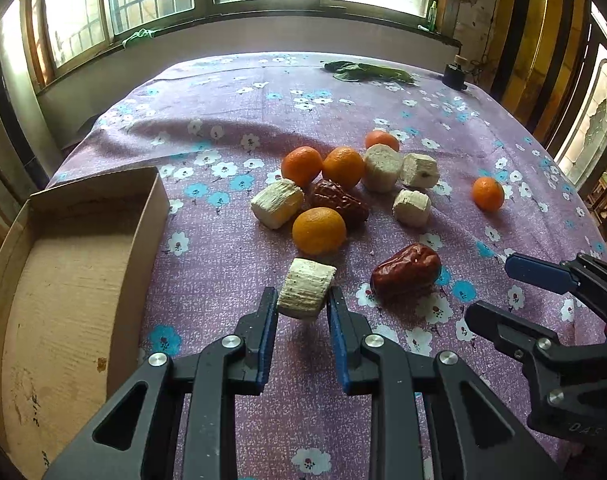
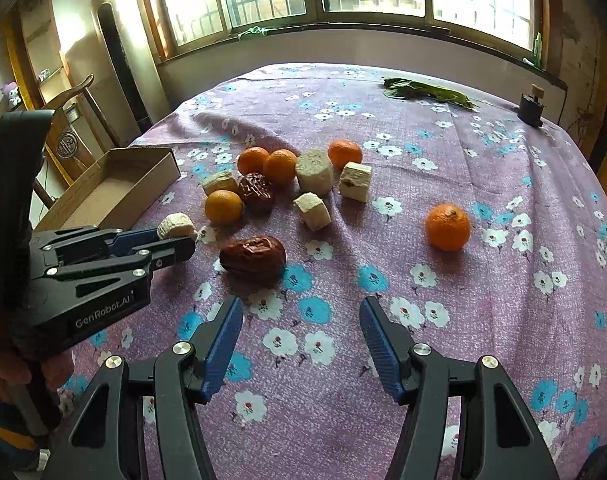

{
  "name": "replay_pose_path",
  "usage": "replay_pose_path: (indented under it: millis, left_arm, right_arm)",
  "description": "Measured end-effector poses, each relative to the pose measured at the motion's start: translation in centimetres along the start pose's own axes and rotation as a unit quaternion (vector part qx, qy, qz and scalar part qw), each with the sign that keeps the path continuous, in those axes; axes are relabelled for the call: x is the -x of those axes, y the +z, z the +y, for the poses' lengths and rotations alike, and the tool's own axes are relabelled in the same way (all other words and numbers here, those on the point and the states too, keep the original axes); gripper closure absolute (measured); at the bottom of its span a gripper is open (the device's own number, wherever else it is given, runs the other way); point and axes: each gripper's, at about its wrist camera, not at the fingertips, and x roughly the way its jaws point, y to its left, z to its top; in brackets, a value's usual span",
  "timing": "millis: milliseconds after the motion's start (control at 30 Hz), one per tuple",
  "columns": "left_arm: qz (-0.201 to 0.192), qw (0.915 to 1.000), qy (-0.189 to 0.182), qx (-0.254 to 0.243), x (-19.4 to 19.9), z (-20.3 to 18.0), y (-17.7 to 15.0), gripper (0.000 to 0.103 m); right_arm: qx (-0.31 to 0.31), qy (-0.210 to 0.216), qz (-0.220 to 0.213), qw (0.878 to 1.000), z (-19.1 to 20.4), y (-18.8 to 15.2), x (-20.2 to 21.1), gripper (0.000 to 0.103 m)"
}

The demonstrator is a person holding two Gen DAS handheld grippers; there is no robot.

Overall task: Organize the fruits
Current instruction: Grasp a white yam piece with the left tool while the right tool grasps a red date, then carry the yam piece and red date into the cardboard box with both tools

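Observation:
My left gripper (image 1: 302, 302) is shut on a pale ridged cylinder chunk (image 1: 306, 288), lifted a little off the purple flowered cloth (image 1: 231, 240). The right wrist view shows the same grip (image 2: 179, 240) on the chunk (image 2: 176, 226). Just to its right lies a red date (image 1: 407, 270). My right gripper (image 2: 301, 304) is open over bare cloth, with that date (image 2: 252, 257) just beyond its left finger. Behind it is a cluster of several tangerines (image 1: 318, 230), more pale chunks (image 1: 277, 203) and a second date (image 1: 337, 200). One tangerine (image 2: 447, 226) sits apart on the right.
An open cardboard box (image 1: 83, 240) (image 2: 115, 184) stands at the table's left edge. Green leaves (image 1: 367, 71) and a small dark object (image 1: 454, 76) lie at the far side under the windows. A wooden chair (image 2: 69, 136) stands beyond the box.

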Motion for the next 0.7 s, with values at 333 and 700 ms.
replay_pose_path:
  millis: [333, 700]
  left_arm:
    - [-0.005, 0.9997, 0.016, 0.02, 1.0, 1.3, -0.5, 0.08]
    - [-0.004, 0.9991, 0.017, 0.038, 1.1, 2.5, -0.9, 0.079]
  right_arm:
    - [0.034, -0.008, 0.016, 0.999, 2.6, 2.1, -3.3, 0.037]
    - [0.046, -0.01, 0.04, 0.998, 3.5, 2.2, -5.4, 0.05]
